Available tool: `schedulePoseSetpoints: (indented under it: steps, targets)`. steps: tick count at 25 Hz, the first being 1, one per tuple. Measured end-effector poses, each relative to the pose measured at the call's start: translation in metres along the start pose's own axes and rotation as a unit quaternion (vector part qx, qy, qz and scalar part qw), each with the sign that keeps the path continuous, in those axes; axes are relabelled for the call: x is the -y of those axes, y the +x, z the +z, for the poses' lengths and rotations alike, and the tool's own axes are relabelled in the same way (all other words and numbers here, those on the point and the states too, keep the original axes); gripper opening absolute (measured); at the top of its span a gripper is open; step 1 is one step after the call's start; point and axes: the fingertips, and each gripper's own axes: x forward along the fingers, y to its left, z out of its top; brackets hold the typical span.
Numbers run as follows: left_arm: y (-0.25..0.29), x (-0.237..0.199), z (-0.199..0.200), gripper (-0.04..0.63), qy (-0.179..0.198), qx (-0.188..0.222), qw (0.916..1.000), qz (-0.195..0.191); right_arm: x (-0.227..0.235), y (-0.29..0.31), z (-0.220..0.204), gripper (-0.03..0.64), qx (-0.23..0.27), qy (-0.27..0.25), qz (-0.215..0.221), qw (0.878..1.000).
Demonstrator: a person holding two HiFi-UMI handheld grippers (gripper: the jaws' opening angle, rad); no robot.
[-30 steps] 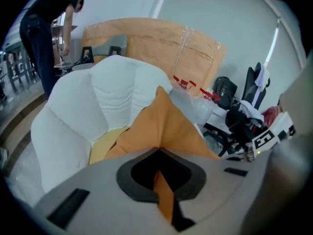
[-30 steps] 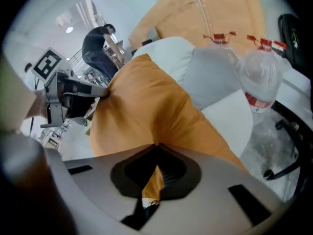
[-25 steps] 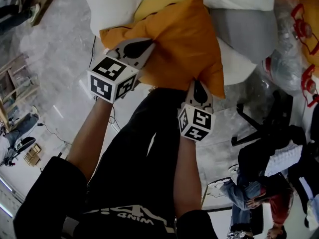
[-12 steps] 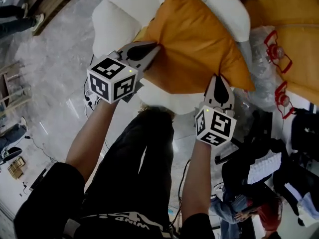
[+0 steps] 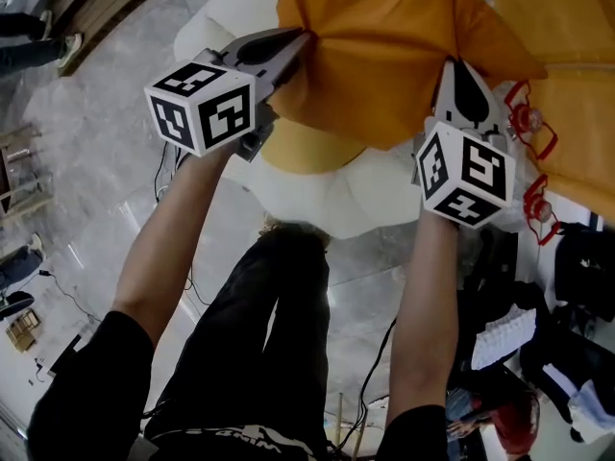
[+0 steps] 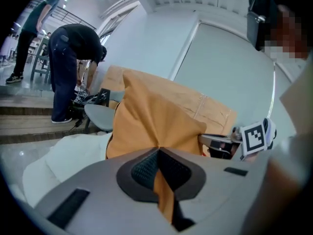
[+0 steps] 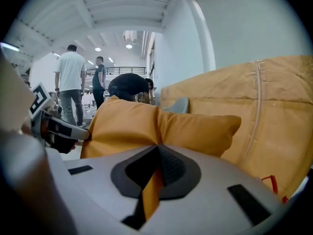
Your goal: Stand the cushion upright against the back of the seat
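Since a second ago both grippers have risen and swung out from the body. They have carried the plump orange fabric cushion (image 5: pixel 384 46) up with them, and it now fills the top of the head view, cut off by the frame edge.

The left gripper (image 5: pixel 302 38) has its fingers (image 6: pixel 143 169) pressed together on one corner of the cushion, with a fold of orange cloth pinched between the pads. The right gripper (image 5: pixel 454 67) pinches the opposite corner the same way, its fingers (image 7: pixel 171 166) closed on a strip of the fabric.

The cushion is stretched between the two pairs of fingers and bulges out beyond their tips. The white padded seat (image 5: pixel 317 195) lies below the fingers; whether the cushion's lower edge touches it cannot be told.

Beyond the right fingers, to their right, stands a large orange upholstered piece (image 7: pixel 274 92) with a pale line running down it. Under both forearms is the grey marble floor (image 5: pixel 106 152).
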Motion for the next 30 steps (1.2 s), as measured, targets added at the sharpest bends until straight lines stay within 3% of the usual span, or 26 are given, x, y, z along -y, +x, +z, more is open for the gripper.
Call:
schedulePoseSetpoints:
  steps: [8,15,22,25,27,30]
  targets:
    - [0.007,-0.043,-0.003,0.009,-0.026,0.004,0.9992,0.032,-0.021,0.032,-0.005,0.026,-0.007,-0.014,0.014,1.0]
    - [0.011,-0.085,-0.049,0.011,-0.044,-0.023,0.9968,0.062,-0.059,0.046,-0.026,0.028,-0.007,-0.062,0.053,0.997]
    - [0.002,-0.093,-0.052,0.048,-0.01,-0.035,0.9951,0.092,-0.064,0.042,-0.03,0.03,-0.014,-0.085,0.03,0.996]
    - [0.0,-0.092,-0.053,0.087,0.009,-0.045,0.9931,0.108,-0.063,0.038,-0.022,0.078,-0.004,-0.074,0.026,0.997]
    - [0.0,-0.085,-0.056,0.173,0.023,-0.05,0.9935,0.1,-0.066,0.033,-0.018,0.174,0.003,-0.063,0.029,0.998]
    - [-0.003,-0.074,-0.057,0.206,0.029,-0.048,0.9945,0.089,-0.069,0.027,-0.022,0.196,-0.005,-0.067,0.031,0.997]
